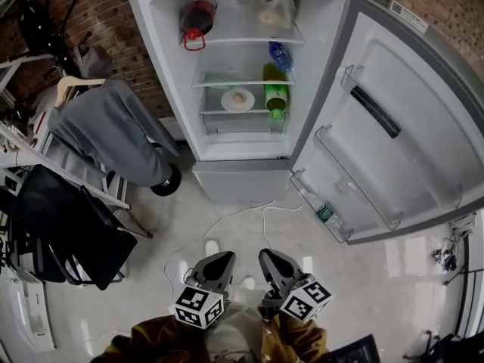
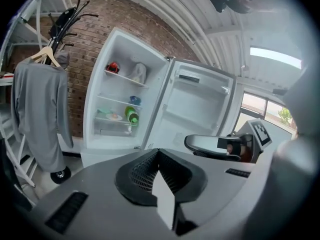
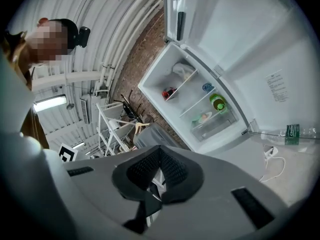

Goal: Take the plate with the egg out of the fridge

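The fridge (image 1: pixel 162 66) stands open, its door (image 1: pixel 393 127) swung to the right. A white plate with an egg (image 1: pixel 238 99) sits on the lower glass shelf, just left of a green bottle (image 1: pixel 276 97). The plate also shows small and far off in the left gripper view (image 2: pixel 114 116) and the right gripper view (image 3: pixel 204 117). My left gripper (image 1: pixel 223 262) and right gripper (image 1: pixel 266 260) hang side by side low in the head view, well short of the fridge. Both are shut with nothing between their jaws. In their own views the left gripper (image 2: pixel 158 152) and right gripper (image 3: pixel 160 150) point toward the fridge.
A blue bottle (image 1: pixel 280 55) lies on the middle shelf; a red item (image 1: pixel 198 17) and a bag (image 1: pixel 268 10) sit on the top shelf. A water bottle (image 1: pixel 324 212) rests in the door's bottom rack. A grey garment (image 1: pixel 113 131), a black chair (image 1: pixel 68 233) and a floor cable (image 1: pixel 249 214) lie left and ahead.
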`<state>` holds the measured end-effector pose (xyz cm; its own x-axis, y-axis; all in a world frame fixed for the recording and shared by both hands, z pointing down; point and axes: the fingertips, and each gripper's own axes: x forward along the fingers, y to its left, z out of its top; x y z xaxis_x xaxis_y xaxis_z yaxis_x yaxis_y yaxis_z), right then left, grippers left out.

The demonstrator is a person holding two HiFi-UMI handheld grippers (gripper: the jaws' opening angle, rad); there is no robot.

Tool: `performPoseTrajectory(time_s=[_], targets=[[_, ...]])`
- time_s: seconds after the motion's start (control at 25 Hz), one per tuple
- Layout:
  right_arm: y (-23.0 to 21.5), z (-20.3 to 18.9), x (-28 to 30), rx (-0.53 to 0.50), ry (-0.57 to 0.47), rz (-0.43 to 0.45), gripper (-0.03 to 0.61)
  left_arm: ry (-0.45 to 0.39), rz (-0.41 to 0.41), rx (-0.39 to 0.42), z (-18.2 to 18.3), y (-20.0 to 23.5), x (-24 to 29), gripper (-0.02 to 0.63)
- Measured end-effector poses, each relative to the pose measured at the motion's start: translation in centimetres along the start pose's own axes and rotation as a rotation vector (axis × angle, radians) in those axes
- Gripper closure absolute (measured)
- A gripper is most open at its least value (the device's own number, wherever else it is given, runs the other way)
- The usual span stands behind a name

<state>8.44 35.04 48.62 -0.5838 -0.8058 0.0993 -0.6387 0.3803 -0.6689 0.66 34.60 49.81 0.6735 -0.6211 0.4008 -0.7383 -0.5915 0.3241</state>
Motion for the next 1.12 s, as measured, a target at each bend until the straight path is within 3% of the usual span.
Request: performPoseTrajectory(time_s=[0.2,0.4,0.56,0.76,1.12], targets=[[-1.0,0.2,3.5,-0.006,0.05,0.027,0.572,0.011,0.019,-0.046,0.1,2.8,2.2,0.604],[-1.4,0.5,7.8,-0.027,0.096,0.03,0.572,-0.014,0.008,-0.055,3.0,6.0,5.1,0.604],[-2.4,3.0,12.1,-0.033,0.081,0.02,0.572,-0.023,-0.011,-0.06,5.8,9.4,7.2,0.604],[-3.5,5.2,16.9,-0.029,0.078,-0.035,0.572,-0.019,-0.043,-0.068,8.9,13.7,9.3,0.604],[-8.1,8.7,24.9,0.092,0.02,-0.164,0.572,-0.007,-0.081,-0.071,12.9,22.6,11.2,0.604]])
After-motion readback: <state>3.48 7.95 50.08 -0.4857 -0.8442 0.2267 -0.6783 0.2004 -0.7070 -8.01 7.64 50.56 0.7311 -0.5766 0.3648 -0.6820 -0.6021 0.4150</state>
